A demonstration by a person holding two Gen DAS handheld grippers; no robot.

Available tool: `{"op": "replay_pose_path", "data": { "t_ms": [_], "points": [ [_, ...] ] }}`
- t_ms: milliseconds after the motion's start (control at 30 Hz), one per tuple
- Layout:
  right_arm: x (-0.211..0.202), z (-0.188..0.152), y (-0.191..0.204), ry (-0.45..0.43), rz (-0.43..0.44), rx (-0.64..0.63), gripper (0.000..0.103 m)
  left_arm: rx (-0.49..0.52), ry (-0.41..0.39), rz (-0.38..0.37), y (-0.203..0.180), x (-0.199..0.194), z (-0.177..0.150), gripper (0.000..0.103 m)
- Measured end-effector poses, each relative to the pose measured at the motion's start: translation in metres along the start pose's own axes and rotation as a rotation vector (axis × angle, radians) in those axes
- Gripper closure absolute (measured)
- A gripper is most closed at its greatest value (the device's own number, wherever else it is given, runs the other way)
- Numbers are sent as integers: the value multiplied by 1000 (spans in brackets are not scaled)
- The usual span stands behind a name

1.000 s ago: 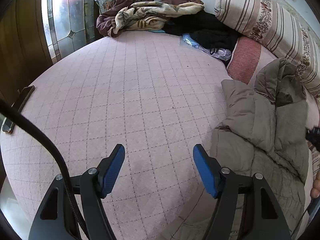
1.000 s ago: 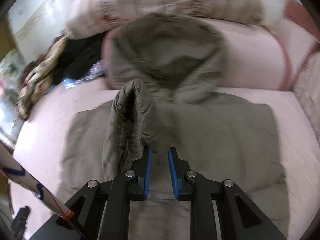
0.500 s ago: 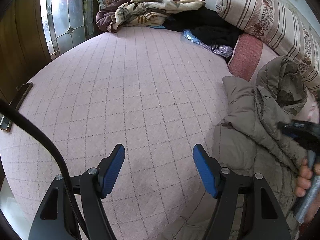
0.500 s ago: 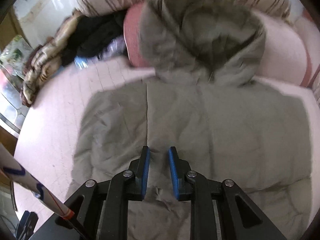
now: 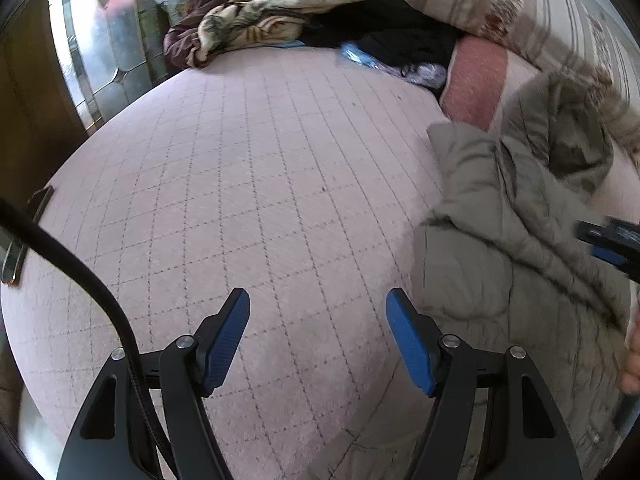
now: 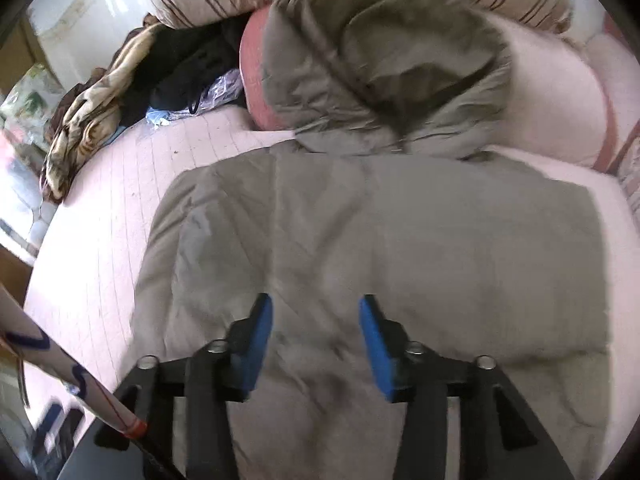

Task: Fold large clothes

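An olive-grey hooded padded coat (image 6: 400, 240) lies spread on the pink quilted bed (image 5: 240, 200), its hood (image 6: 384, 52) propped against the pillows. My right gripper (image 6: 316, 314) hovers over the coat's lower back with its jaws opening and nothing pinched between the blue pads. In the left wrist view the same coat (image 5: 500, 240) fills the right side, folded in on its near edge. My left gripper (image 5: 318, 310) stands open over bare bedcover, just left of the coat. The right gripper (image 5: 612, 240) and a hand (image 5: 632, 360) show at that view's right edge.
A heap of brown, patterned and black clothes (image 5: 280, 20) lies at the far end of the bed. Striped pillows (image 5: 520, 8) and a red cushion (image 5: 476, 76) line the right side. A stained-glass panel (image 5: 104, 48) and a wooden wall stand to the left.
The right gripper let go of the sleeve it held up, which now lies flat on the coat, and its jaws went from nearly closed to apart. The left gripper stayed open in place.
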State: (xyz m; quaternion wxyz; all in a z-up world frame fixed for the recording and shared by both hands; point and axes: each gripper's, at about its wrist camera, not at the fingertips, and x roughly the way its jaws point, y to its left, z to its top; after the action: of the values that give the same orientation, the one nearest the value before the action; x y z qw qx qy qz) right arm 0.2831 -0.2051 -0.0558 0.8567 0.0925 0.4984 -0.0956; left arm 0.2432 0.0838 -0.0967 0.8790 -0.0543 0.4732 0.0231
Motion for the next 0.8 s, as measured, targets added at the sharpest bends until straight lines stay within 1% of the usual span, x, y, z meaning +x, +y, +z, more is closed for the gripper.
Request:
{"op": "replay_pose_path", "data": {
  "t_ms": [67,133,200,267,333,367,400,433,467,533,633,667,700,733,767,800],
  "points": [
    [-24,-33,-32,10,-57,-2,52,27,34,12,-4,5,-3,33],
    [-38,-64,-62,26,-107,15,52,55,74,25,-7,11,-8,33],
    [-48,-105,-100,72,-186,44,52,86,106,40,-11,17,-14,33],
    [-55,-146,-134,126,-228,89,52,113,116,64,-13,20,-21,33],
    [-60,-181,-160,170,-251,142,52,137,123,96,-13,24,-30,33],
    [-65,-197,-171,177,-259,171,51,141,130,104,-13,26,-33,33],
    [-74,-217,-185,163,-238,217,50,141,141,113,-10,29,-38,33],
    [-82,-229,-194,144,-211,255,48,136,150,119,-7,31,-42,33],
    [-87,-241,-203,159,-190,300,45,132,138,117,-4,30,-45,33],
    [-93,-257,-209,156,-169,322,46,144,117,137,-2,26,-52,33],
    [-108,-265,-197,138,-197,263,45,146,87,159,-1,18,-62,33],
    [-117,-263,-191,118,-196,252,45,147,71,171,-2,15,-65,33],
    [-124,-261,-186,102,-183,252,45,149,48,191,-3,10,-68,33],
    [-133,-255,-181,78,-162,254,45,148,26,196,-2,2,-70,35],
    [-143,-246,-174,52,-143,247,45,144,5,183,-3,-5,-70,35],
    [-149,-235,-167,31,-130,236,45,137,-31,152,-5,-16,-69,35]
  ]
}}
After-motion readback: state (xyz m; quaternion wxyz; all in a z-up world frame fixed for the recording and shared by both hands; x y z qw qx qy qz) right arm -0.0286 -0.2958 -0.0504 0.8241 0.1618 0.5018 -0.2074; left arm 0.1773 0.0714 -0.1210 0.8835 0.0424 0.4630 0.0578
